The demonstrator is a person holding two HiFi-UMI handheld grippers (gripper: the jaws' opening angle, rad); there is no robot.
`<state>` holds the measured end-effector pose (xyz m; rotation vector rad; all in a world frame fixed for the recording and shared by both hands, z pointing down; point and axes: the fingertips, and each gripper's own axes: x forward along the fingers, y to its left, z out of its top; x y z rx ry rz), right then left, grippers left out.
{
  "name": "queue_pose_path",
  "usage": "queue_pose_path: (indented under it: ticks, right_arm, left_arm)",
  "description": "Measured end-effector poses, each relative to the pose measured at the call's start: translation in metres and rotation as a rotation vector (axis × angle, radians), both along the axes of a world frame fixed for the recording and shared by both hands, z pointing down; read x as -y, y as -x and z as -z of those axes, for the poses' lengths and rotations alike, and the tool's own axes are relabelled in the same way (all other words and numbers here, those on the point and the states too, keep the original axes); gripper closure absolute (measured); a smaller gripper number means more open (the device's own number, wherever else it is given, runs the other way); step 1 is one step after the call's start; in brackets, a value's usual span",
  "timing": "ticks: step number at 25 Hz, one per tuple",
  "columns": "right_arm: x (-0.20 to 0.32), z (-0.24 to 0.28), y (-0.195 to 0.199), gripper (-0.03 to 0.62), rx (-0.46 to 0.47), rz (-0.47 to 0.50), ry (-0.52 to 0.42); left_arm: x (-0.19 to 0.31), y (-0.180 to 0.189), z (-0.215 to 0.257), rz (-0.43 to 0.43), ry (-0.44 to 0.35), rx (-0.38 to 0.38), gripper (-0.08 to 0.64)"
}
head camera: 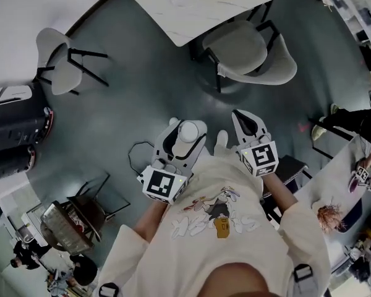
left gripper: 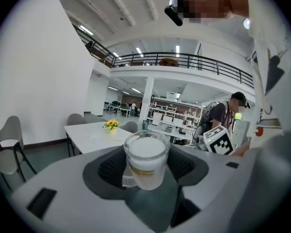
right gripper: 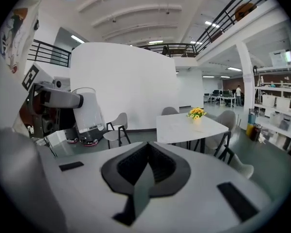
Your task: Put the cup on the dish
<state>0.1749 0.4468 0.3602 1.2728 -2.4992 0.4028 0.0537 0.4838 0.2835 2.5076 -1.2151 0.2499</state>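
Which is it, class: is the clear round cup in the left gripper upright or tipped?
Upright: the clear round cup stands rim up, base down, clamped in the left gripper.

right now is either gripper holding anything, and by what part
The left gripper holds the cup by its sides, one jaw against each side of its body. The right gripper is shut and empty.

Both grippers sit low before the chest, side by side, pointing forward. Left gripper (head camera: 187,127): jaws wide, clamped on an upright cup (left gripper: 146,159). Right gripper (head camera: 247,122): jaws together, nothing between them. Forearms (head camera: 149,221) bare, elbows bent, tucked close to the body.
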Motion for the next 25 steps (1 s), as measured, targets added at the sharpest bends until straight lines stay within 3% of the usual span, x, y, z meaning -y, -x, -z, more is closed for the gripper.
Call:
queue_pose_path:
  ticks: [6,11,18,25]
  right_arm:
    - [-0.027,-0.008,-0.038,0.588,0.012,0.011,0.038]
    - [-0.029,-0.006,-0.060,0.588,0.020,-0.039,0.053]
    - [-0.038,0.009,-0.096,0.588,0.016,-0.039,0.013]
    - [-0.050,-0.011,-0.116,0.588,0.050,-0.076,0.086]
  left_arm:
    - [-0.028,-0.029,-0.003,0.074,0.022,-0.008,0.291]
    - [-0.028,-0.044,0.001,0.070,-0.010,0.000,0.291]
    - [-0.024,-0.077,0.001,0.070,-0.029,-0.002,0.291]
    - [-0.025,-0.092,0.000,0.094,0.010,-0.002,0.291]
